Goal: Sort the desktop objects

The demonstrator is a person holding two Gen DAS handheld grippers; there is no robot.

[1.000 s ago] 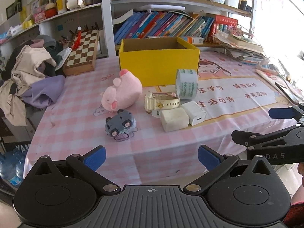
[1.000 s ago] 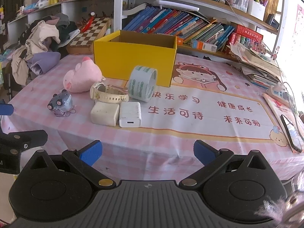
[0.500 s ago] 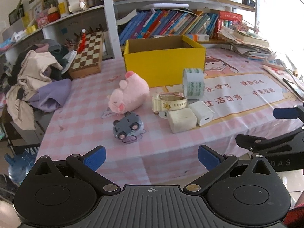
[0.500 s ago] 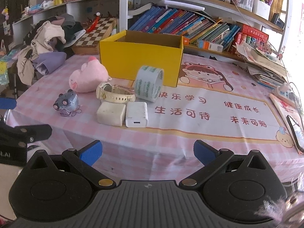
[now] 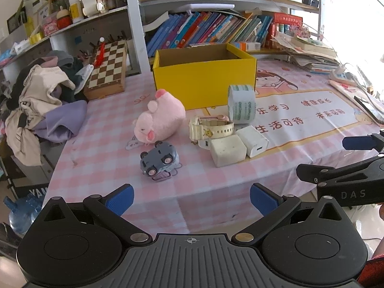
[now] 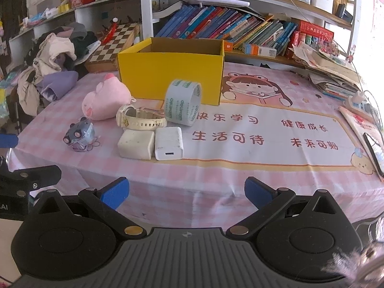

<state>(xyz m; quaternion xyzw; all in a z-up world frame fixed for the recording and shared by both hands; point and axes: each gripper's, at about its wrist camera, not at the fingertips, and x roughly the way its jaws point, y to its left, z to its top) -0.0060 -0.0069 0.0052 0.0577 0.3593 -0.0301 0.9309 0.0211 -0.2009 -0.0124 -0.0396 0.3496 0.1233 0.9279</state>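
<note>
My left tongs (image 5: 190, 198) and right tongs (image 6: 186, 192) are both wide apart, so I should reach slowly for the toy car (image 5: 159, 159) in front of the yellow box (image 5: 204, 81).

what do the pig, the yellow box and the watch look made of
Pig: soft plush, going by its fuzzy pink nap. Yellow box: cardboard, matte yellow outside, raw brown inside, thin cut edges. Watch: cream strap, probably rubber or plastic with a dull, scuffed finish; the look leaves that open.

Fuzzy plush pig (image 5: 159, 116), matt cardboard box (image 5: 204, 81), glossy tape (image 5: 241, 107).
</note>
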